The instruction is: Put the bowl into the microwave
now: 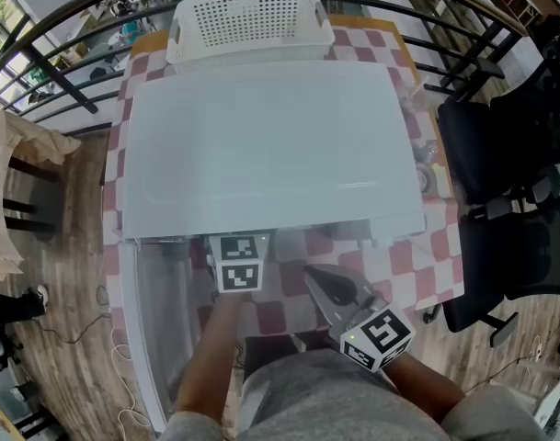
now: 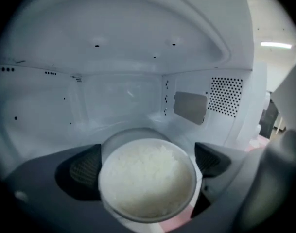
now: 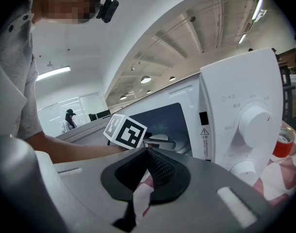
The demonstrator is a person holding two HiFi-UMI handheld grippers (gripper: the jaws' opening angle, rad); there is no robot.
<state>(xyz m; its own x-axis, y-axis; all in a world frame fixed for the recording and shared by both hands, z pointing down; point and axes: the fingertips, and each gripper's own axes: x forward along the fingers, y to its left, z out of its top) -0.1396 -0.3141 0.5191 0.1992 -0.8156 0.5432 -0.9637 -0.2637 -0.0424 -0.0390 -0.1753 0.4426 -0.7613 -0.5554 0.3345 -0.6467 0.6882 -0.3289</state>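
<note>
Just outside the microwave [image 1: 270, 145], the right gripper [image 3: 148, 153] waits with its jaws pressed together, holding nothing. At the microwave's mouth, the left gripper [image 2: 147, 165] pinches the bowl [image 2: 146, 183] of rice, which seems not yet set down inside. Releasing it there, or clipping the microwave's front edge, could tip the bowl and spill rice.

Microwave cavity [image 2: 123, 98] stands open beyond the bowl [image 2: 147, 178], walls [image 2: 36, 115] either side.
</note>
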